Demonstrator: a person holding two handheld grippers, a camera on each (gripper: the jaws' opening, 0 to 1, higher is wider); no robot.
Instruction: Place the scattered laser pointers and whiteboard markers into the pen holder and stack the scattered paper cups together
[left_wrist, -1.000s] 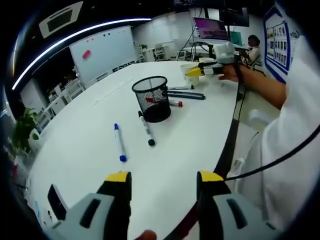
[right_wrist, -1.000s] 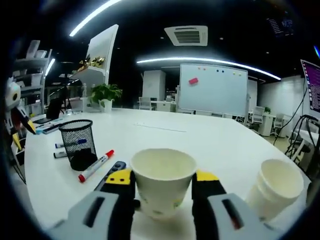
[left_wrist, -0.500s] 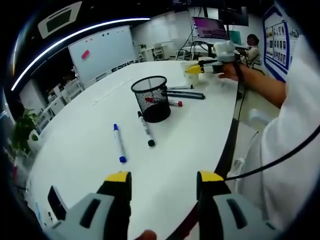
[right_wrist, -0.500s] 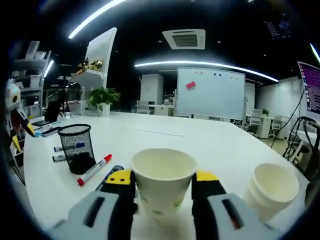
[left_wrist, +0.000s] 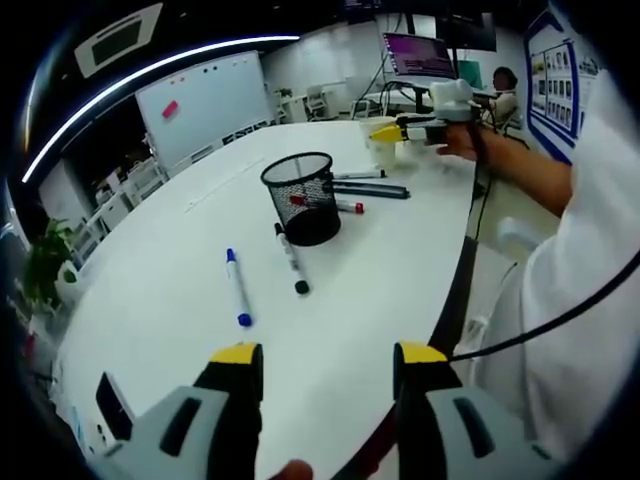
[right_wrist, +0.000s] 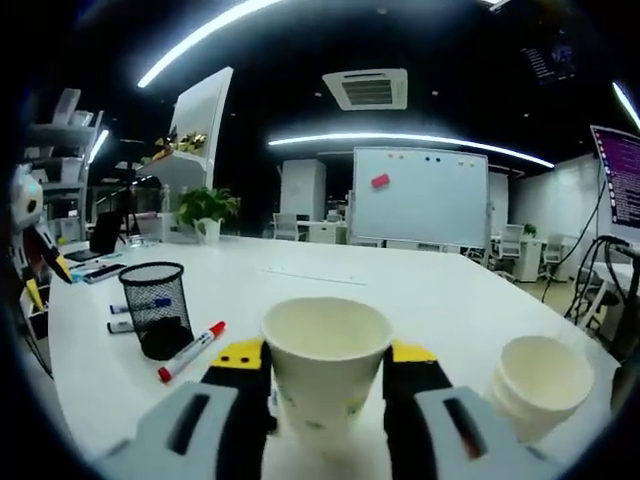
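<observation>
While the right gripper (right_wrist: 325, 368) stays clamped on an upright paper cup (right_wrist: 326, 372), mouth up, it's lifted higher than before beside the stacked cups (right_wrist: 535, 385) near the table (right_wrist: 420, 300) edge; left gripper (left_wrist: 325, 362) gapes empty.

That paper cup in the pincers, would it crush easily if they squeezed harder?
Probably. The cup looks thin-walled and empty, so the right hand-held gripper, closed on its sides, could dent it. It seems very light, and likely to tip if set down carelessly beside the other cups.
</observation>
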